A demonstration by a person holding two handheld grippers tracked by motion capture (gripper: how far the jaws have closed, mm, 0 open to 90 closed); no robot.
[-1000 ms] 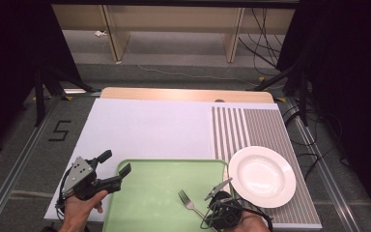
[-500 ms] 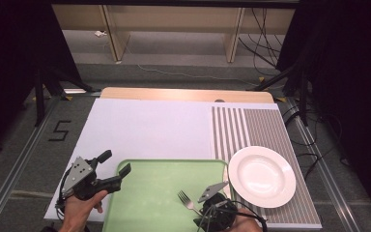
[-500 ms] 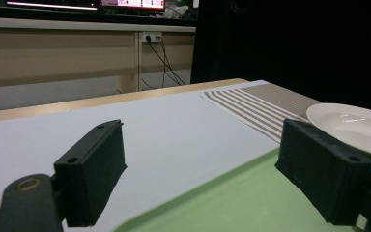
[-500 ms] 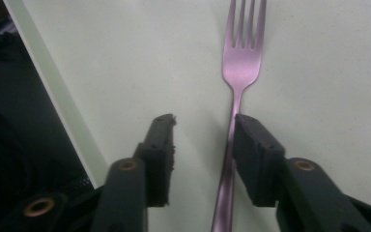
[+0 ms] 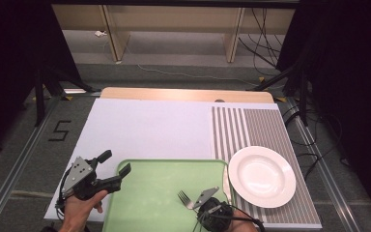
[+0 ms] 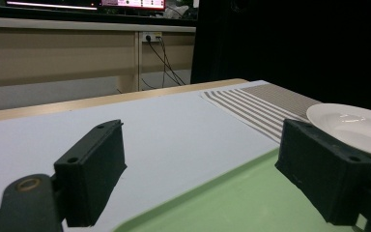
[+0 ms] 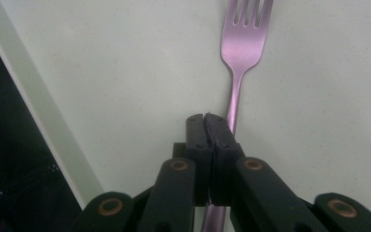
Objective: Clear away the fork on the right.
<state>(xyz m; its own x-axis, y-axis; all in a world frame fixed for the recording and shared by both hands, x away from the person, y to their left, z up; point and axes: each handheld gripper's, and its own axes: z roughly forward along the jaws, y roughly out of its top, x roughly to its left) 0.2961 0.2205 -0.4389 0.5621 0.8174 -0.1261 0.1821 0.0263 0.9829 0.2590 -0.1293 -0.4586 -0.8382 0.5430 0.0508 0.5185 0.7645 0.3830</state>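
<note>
A purple-tinted metal fork point(image 7: 246, 34) lies on the green tray point(image 7: 101, 72), tines pointing away from me. My right gripper point(image 7: 211, 123) has just been closing and is now shut, pad against pad. The fork's handle runs beside its right tip and passes under the jaws, not between the pads. In the high view the right gripper point(image 5: 197, 205) sits low over the fork point(image 5: 185, 198) near the tray's point(image 5: 159, 183) front right. My left gripper point(image 5: 116, 162) is open at the tray's left rim and holds nothing; its wide-apart jaws straddle the tray's point(image 6: 222, 208) corner.
A white plate point(image 5: 262, 176) rests on the striped mat point(image 5: 251, 128) right of the tray, and it appears again point(image 6: 352, 123) past the left gripper's jaw. A white sheet point(image 5: 149, 128) covers the table. Shelving and cables lie beyond the far edge.
The right gripper's jaws have closed over the fork's handle while the hand shifted only slightly. The left gripper, tray, fork and plate have stayed put.
</note>
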